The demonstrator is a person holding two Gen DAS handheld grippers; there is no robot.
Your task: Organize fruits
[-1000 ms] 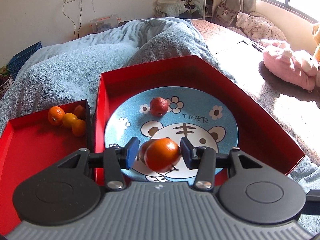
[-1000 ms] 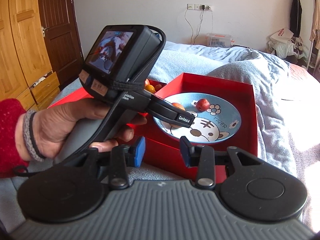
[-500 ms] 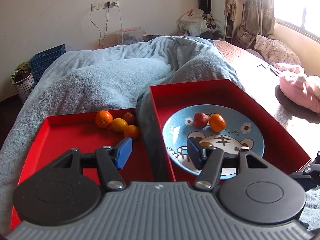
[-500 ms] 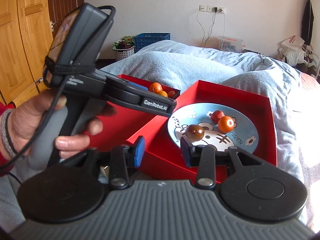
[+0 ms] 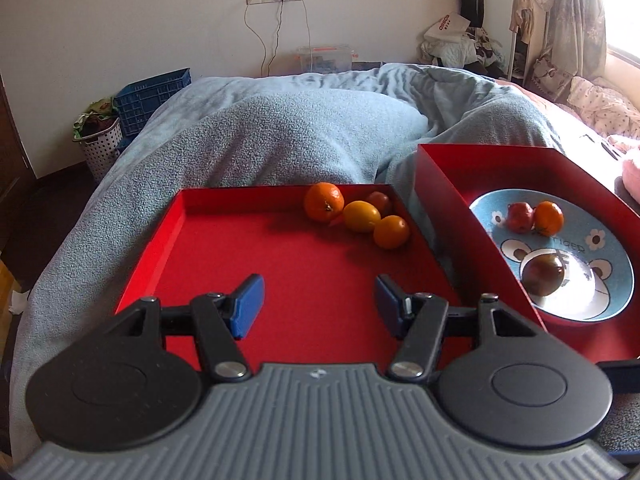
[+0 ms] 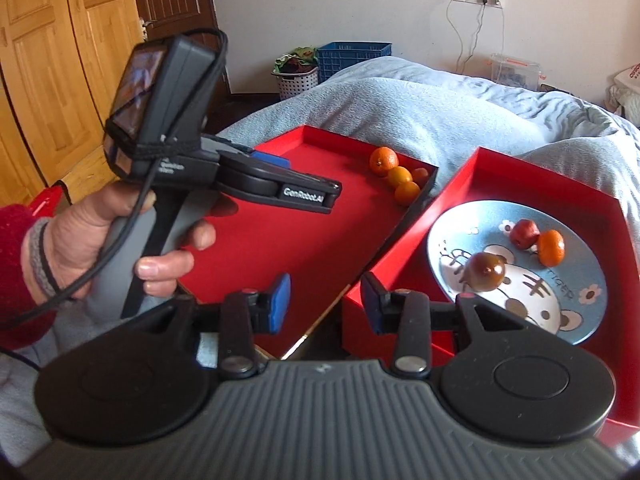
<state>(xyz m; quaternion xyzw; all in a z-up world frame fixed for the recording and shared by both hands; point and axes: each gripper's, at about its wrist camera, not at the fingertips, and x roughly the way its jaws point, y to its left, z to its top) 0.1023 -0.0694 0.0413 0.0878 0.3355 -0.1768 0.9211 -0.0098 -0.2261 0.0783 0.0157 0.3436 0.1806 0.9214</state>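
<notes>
My left gripper [image 5: 318, 296] hangs open and empty over the bare floor of the left red tray [image 5: 280, 256]. Several small fruits sit in that tray's far right corner: an orange one [image 5: 323, 201], a yellow one [image 5: 361, 216] and another orange one [image 5: 391, 232]. The blue tiger plate [image 5: 600, 300] lies in the right red tray [image 5: 480, 168] and carries a red fruit [image 5: 520, 217], an orange fruit [image 5: 548, 218] and a dark brown fruit [image 5: 543, 274]. My right gripper [image 6: 325, 292] hovers over the near gap between the trays, jaws slightly apart with nothing between them.
Both trays rest on a light blue blanket [image 5: 300, 136] that covers a bed. A person's hand [image 6: 120, 232] holds the left gripper's handle at the left of the right wrist view. A blue crate [image 5: 154, 98] and a basket [image 5: 100, 144] stand by the far wall.
My left gripper let go of the orange fruit, which now lies on the plate, then swung left from the plate to over the left tray with jaws wider. The right gripper also drifted left.
</notes>
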